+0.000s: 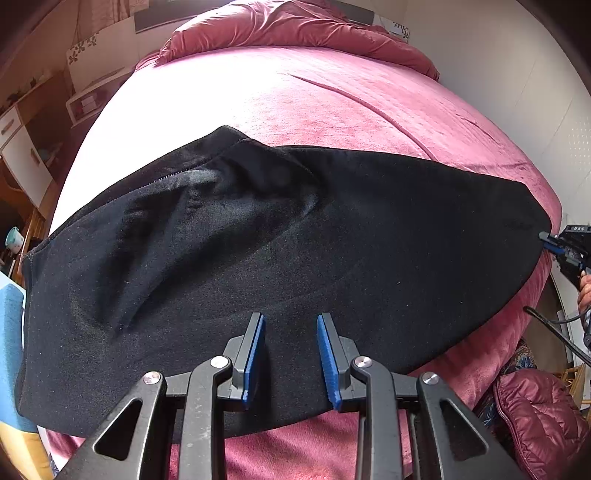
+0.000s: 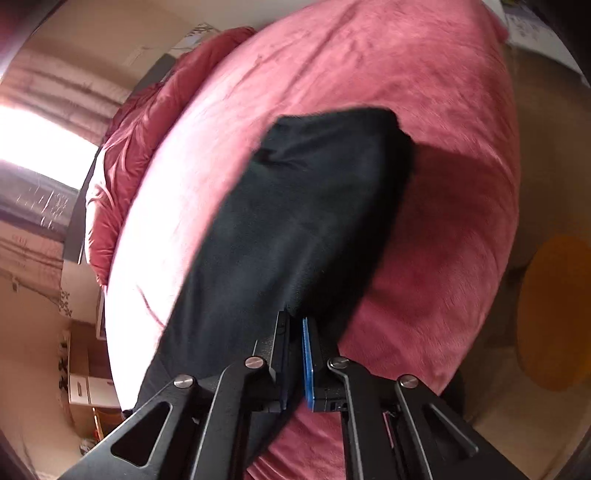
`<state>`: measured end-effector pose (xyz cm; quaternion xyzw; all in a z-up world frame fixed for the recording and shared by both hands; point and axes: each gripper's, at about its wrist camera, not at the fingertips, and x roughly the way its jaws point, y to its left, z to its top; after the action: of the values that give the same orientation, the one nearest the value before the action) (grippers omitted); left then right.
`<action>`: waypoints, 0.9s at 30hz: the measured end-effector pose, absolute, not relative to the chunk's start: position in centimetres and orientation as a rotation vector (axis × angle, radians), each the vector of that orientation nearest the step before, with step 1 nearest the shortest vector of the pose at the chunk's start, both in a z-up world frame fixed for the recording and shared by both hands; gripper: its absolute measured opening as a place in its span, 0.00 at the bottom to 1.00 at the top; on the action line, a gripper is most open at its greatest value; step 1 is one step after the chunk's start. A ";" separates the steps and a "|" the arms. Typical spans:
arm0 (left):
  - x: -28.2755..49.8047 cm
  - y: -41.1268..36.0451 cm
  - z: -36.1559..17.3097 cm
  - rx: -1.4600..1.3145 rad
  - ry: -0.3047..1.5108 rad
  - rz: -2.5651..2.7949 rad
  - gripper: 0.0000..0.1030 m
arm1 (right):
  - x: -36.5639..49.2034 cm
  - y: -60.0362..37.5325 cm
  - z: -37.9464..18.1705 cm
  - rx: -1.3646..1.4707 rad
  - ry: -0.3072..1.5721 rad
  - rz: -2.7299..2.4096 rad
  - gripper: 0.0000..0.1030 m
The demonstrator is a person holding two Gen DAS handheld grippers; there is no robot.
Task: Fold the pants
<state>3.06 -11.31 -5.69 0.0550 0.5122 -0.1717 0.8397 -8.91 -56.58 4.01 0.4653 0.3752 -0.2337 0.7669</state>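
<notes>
Black pants (image 1: 295,240) lie across the pink bed (image 1: 295,92), folded lengthwise, with a zipper near the left end. My left gripper (image 1: 291,321) is open just above the pants' near edge, holding nothing. My right gripper (image 1: 545,238) shows at the far right of the left wrist view, pinching the pants' right end. In the right wrist view the right gripper (image 2: 295,321) is shut on the pants (image 2: 295,221), and the cloth is lifted off the bed (image 2: 443,221) and casts a shadow.
A crumpled pink duvet (image 1: 295,26) lies at the head of the bed. A maroon puffer jacket (image 1: 539,417) sits low right. Shelves and drawers (image 1: 22,147) stand left of the bed. A yellow round object (image 2: 554,314) lies on the floor right of the bed.
</notes>
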 end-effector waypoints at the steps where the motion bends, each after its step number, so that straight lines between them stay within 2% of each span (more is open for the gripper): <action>1: 3.1 -11.4 -5.8 0.117 1.082 -0.363 0.28 | -9.1 -56.6 4.7 0.994 0.791 -0.507 0.05; 3: 3.2 -11.3 -5.9 0.109 1.084 -0.363 0.29 | -9.5 -56.8 5.2 0.978 0.773 -0.516 0.05; 6: 3.5 -11.5 -6.3 0.112 1.098 -0.358 0.29 | -9.6 -56.7 3.0 0.977 0.860 -0.532 0.06; 9: 3.5 -11.7 -6.3 0.121 1.094 -0.370 0.29 | -10.5 -57.2 1.9 1.060 0.850 -0.505 0.13; 11: 3.6 -11.8 -6.5 0.119 1.098 -0.368 0.29 | -11.1 -57.8 2.2 1.092 0.829 -0.501 0.18; 18: 3.6 -12.0 -6.6 0.130 1.094 -0.372 0.29 | -11.9 -62.8 5.2 1.061 0.728 -0.625 0.20; 20: 3.6 -12.1 -6.6 0.133 1.089 -0.373 0.29 | -11.3 -64.5 5.6 1.055 0.724 -0.660 0.26; 23: 3.5 -12.3 -6.5 0.142 1.089 -0.370 0.29 | -10.1 -66.3 5.7 1.040 0.751 -0.704 0.26; 24: 3.6 -12.4 -6.6 0.147 1.092 -0.368 0.29 | -9.7 -66.6 5.8 1.027 0.765 -0.715 0.23; 25: 3.6 -12.4 -6.6 0.150 1.094 -0.367 0.29 | -9.3 -66.9 5.8 1.017 0.774 -0.719 0.14; 27: 3.7 -12.6 -6.5 0.155 1.090 -0.365 0.29 | -8.6 -67.2 6.4 0.987 0.767 -0.726 0.10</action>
<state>3.69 -12.57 -6.49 0.0732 0.5151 -0.1726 0.8364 -8.64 -67.22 6.44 0.4516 0.3509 -0.3323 0.7500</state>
